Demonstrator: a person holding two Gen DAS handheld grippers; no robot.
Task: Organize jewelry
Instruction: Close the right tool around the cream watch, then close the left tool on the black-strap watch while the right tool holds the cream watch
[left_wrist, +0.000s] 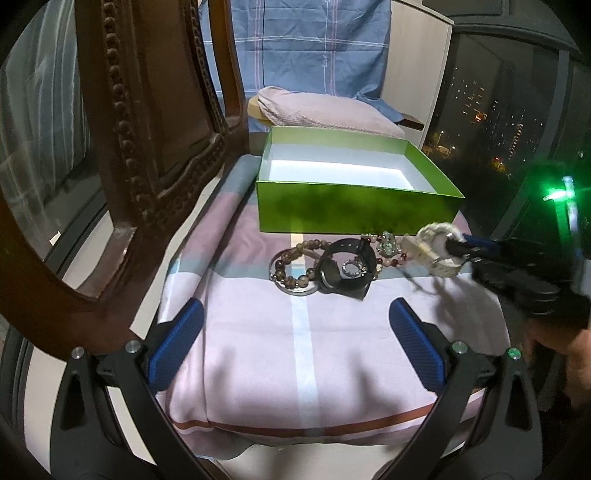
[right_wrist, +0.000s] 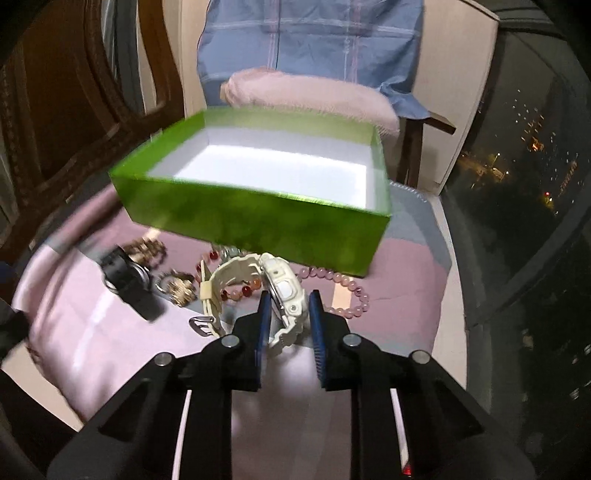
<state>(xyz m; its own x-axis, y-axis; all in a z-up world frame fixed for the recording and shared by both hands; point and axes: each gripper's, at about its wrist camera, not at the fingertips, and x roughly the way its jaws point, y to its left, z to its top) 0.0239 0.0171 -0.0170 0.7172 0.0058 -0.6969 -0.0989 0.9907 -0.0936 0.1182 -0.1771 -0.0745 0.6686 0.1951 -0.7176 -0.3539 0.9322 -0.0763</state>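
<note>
An open green box (left_wrist: 354, 212) with a white inside stands on the cloth-covered seat; it also shows in the right wrist view (right_wrist: 258, 218). In front of it lies a pile of jewelry: a brown bead bracelet (left_wrist: 291, 266), a black watch (left_wrist: 343, 267) and pink beads (right_wrist: 347, 286). My right gripper (right_wrist: 289, 301) is shut on a cream white watch (right_wrist: 284, 291), held just above the cloth near the box; it shows in the left wrist view (left_wrist: 443, 251) too. My left gripper (left_wrist: 295, 332) is open and empty, in front of the pile.
A carved wooden chair back (left_wrist: 140, 147) rises at the left. A pink pillow (left_wrist: 325, 110) and blue checked cloth (left_wrist: 306, 44) lie behind the box. A dark window (left_wrist: 491, 122) with city lights is at the right.
</note>
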